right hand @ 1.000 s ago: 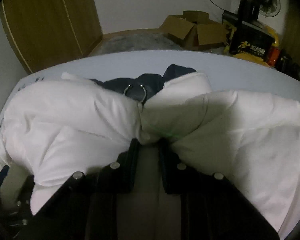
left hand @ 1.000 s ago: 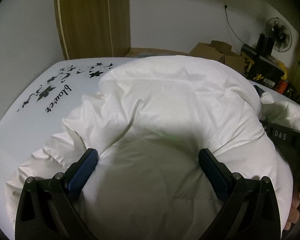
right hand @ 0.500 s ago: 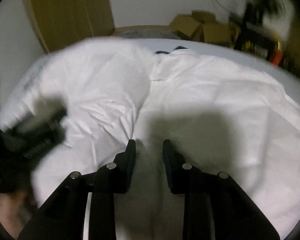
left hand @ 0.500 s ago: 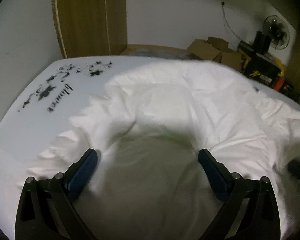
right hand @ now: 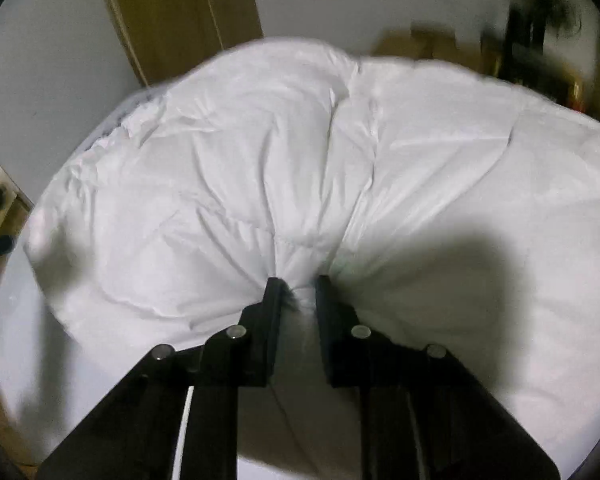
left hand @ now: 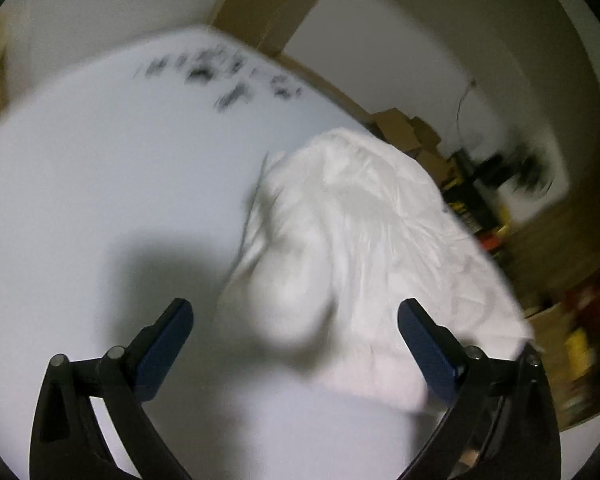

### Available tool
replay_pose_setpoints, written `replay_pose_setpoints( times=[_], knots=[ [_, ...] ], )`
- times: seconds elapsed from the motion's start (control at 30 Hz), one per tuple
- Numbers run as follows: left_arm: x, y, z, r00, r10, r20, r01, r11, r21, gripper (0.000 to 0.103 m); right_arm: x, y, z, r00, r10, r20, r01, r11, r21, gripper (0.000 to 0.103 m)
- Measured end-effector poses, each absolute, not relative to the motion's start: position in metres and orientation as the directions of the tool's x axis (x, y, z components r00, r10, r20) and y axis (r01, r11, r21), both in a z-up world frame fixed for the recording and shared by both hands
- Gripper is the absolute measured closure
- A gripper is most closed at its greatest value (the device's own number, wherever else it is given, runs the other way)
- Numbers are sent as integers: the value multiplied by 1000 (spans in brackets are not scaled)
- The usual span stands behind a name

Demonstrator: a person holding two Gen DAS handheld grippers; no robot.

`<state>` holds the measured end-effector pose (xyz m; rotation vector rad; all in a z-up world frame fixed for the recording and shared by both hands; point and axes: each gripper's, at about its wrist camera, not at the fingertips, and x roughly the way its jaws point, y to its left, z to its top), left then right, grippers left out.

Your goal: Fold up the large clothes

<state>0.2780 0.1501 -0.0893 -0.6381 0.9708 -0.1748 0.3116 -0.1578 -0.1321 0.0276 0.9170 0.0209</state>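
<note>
Right wrist view: the white padded garment (right hand: 340,168) fills the frame's middle, its bunched edge pinched in the nearly closed right tool (right hand: 298,286). The left tool (left hand: 294,320) gapes wide, empty, over the pale desk (left hand: 100,200); the garment lies centre-right.

The padded garment (right hand: 300,168) lies on the table (left hand: 80,200). In the right wrist view it spreads left, right and ahead of the right gripper (right hand: 298,292), whose fingers pinch a fold at its near edge. In the left wrist view it lies ahead and right of the left gripper (left hand: 294,320); printed markings (left hand: 220,76) lie beyond.
</note>
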Motion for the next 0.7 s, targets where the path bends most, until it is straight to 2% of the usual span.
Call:
replay_pose_setpoints(
  times=[0.1,0.17,0.2,0.23,0.3,0.37,0.47,0.6,0.7],
  knots=[
    [251,169,-109,562,-505,-655,-177,700,-692,0,315,-176,-119,534,151,-832,51,976,210,83],
    [242,169,-116,564,-559,-608,-169,643,-747,0,305,-186,-101,582,185,-792,73,958,277,76],
    [241,165,-120,554,-587,-590,-159,621,-767,0,299,-185,-92,614,164,-772,73,962,263,62],
    [243,158,-123,544,-610,-576,-144,609,-780,0,292,-184,-84,642,148,-752,69,966,250,41],
    [248,144,-130,526,-649,-550,-121,583,-803,0,285,-183,-76,653,178,-736,51,959,278,27],
    [257,132,-137,512,-676,-529,-116,556,-823,0,275,-186,-74,647,218,-730,43,946,321,27],
    [274,127,-145,536,-655,-532,-148,547,-824,0,261,-192,-71,651,245,-719,47,932,360,27],
    [294,128,-165,531,-654,-539,-223,506,-833,1,249,-194,-65,653,245,-716,47,931,361,27],
    [308,127,-164,558,-648,-519,-210,494,-843,0,243,-197,-62,653,252,-714,47,927,371,27]
  ],
)
